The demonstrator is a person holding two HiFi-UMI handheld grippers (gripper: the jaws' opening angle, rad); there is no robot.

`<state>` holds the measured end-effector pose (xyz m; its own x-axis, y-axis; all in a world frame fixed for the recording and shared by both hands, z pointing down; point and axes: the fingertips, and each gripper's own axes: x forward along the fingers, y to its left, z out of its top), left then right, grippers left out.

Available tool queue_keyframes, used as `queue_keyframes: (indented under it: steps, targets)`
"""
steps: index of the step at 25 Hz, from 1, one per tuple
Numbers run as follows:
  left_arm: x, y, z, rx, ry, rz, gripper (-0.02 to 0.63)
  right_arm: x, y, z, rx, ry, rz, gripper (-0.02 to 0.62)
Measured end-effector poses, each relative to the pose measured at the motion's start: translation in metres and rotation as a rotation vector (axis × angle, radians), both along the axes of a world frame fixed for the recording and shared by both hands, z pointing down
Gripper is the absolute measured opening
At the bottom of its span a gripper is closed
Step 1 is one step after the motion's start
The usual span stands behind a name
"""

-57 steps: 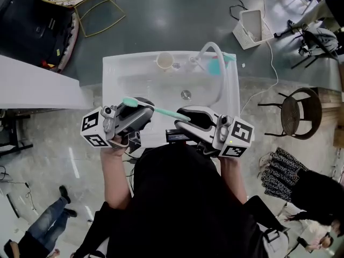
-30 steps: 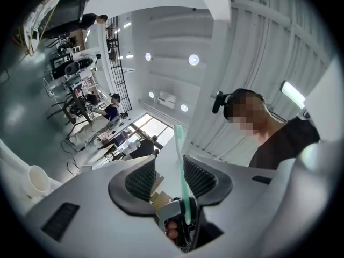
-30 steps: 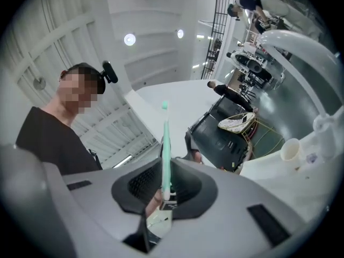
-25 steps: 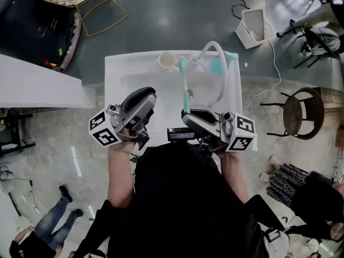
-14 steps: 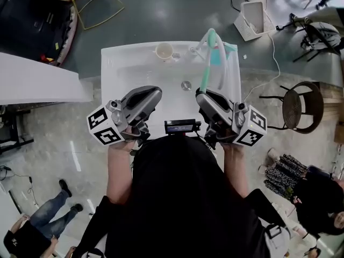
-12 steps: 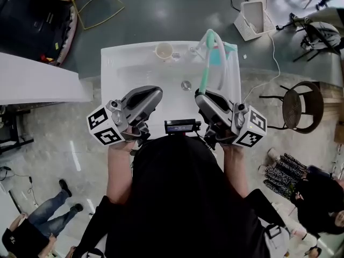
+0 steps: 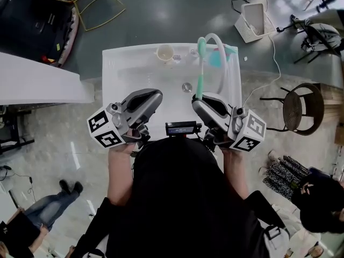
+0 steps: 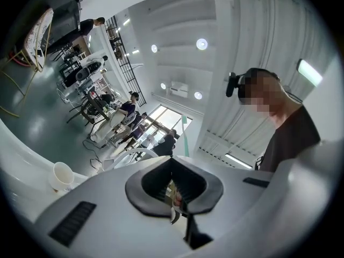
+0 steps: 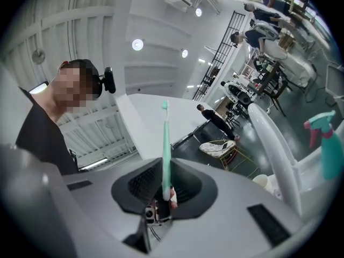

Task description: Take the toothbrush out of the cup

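Note:
A teal toothbrush (image 7: 200, 69) sticks out of my right gripper (image 7: 199, 100), which is shut on its handle end; the bristle head points away over the white sink (image 7: 121, 74). In the right gripper view the toothbrush (image 9: 166, 144) rises straight up from between the pads of that gripper (image 9: 164, 195). The cream cup (image 7: 165, 52) stands empty at the sink's back rim, left of the brush. My left gripper (image 7: 153, 96) hovers over the sink's near left part, shut with nothing in it. Past the shut jaws of my left gripper (image 8: 173, 198), its own view catches the cup (image 8: 61, 175).
A white curved faucet (image 7: 215, 41) and a teal spray bottle (image 7: 217, 64) stand at the sink's back right, close to the brush head. The drain (image 7: 186, 87) lies mid-basin. A round stool (image 7: 301, 112) stands to the right, a white counter (image 7: 37, 85) to the left.
The toothbrush, earlier lying crosswise between both grippers, is now in the right gripper alone and points away from me. The left gripper has let go and shut.

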<state>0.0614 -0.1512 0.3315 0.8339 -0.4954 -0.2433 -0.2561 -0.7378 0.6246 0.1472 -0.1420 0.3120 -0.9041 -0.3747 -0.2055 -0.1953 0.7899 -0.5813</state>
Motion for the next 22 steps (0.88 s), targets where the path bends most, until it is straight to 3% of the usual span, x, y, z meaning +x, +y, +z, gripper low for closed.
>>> queue_keyframes:
  steps: [22]
  targets:
    - [0.0021, -0.0018, -0.0022, -0.008, 0.004, 0.005, 0.006, -0.0049, -0.0001, 0.0006, 0.012, 0.042, -0.009, 0.052]
